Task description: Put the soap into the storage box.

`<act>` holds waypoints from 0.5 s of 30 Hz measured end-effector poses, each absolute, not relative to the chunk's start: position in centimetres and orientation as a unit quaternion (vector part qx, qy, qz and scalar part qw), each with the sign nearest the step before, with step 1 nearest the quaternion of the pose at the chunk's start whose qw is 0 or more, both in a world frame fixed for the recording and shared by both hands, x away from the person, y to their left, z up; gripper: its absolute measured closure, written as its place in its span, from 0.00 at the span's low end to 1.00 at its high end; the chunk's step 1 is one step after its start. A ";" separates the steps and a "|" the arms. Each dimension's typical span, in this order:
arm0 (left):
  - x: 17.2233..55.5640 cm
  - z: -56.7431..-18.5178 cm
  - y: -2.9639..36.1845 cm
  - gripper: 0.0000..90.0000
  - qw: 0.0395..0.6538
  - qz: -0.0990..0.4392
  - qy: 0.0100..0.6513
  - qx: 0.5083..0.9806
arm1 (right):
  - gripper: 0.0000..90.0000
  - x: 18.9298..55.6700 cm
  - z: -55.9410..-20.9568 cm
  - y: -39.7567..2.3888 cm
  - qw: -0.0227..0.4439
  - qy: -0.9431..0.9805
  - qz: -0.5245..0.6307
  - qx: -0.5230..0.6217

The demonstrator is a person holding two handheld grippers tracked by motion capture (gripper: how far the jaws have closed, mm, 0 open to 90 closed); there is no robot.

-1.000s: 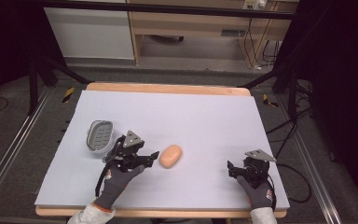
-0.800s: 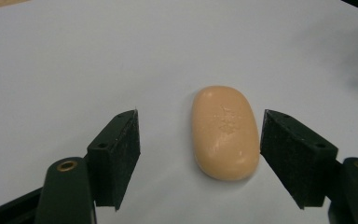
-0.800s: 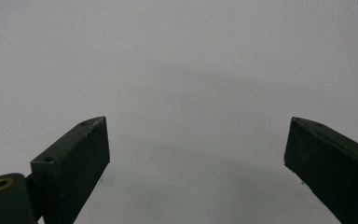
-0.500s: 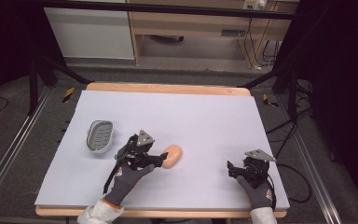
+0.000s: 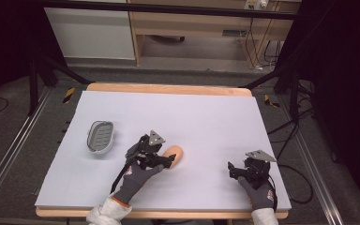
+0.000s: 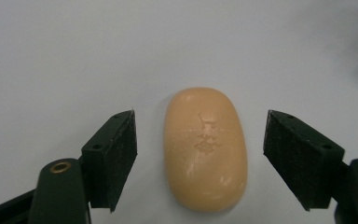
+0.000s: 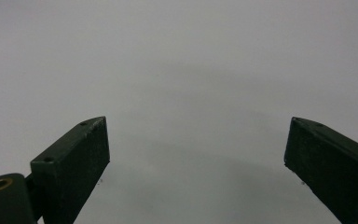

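Note:
An orange oval bar of soap [image 5: 175, 152] lies flat on the white table [image 5: 206, 117], left of centre. My left gripper [image 5: 168, 160] is open around its near end; in the left gripper view the soap [image 6: 205, 145] lies between the two black jaws, clear of both. A grey soap dish [image 5: 100, 137] with a slotted floor rests to the left of that hand. My right gripper [image 5: 231, 169] stays open near the front right of the table, and the right gripper view shows bare table [image 7: 191, 93] between its jaws.
The table's wooden edge [image 5: 168, 88] runs along the far side. Behind it stand a white cabinet [image 5: 90, 33] and a wooden shelf unit [image 5: 201, 28]. Cables [image 5: 290, 183] trail off the right side. Metal rails [image 5: 9, 154] flank the table on the floor.
My left gripper has moved right from beside the soap dish up to the soap, so its jaws now straddle the bar. The right gripper has stayed put.

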State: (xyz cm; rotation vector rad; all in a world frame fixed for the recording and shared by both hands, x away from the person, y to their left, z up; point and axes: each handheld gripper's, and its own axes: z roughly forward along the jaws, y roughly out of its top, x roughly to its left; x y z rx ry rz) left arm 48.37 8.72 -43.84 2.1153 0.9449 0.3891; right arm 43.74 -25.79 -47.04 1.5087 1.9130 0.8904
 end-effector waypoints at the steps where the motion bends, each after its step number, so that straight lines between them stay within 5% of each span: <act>1: 48.4 -43.8 8.7 0.27 0.386 0.153 0.371 0.831 | 0.08 43.7 -47.0 -25.8 0.270 0.710 0.330 0.560; 15: 49.1 -45.2 7.2 0.26 0.359 0.152 0.365 0.845 | 0.08 43.8 -47.1 -25.8 0.268 0.711 0.330 0.561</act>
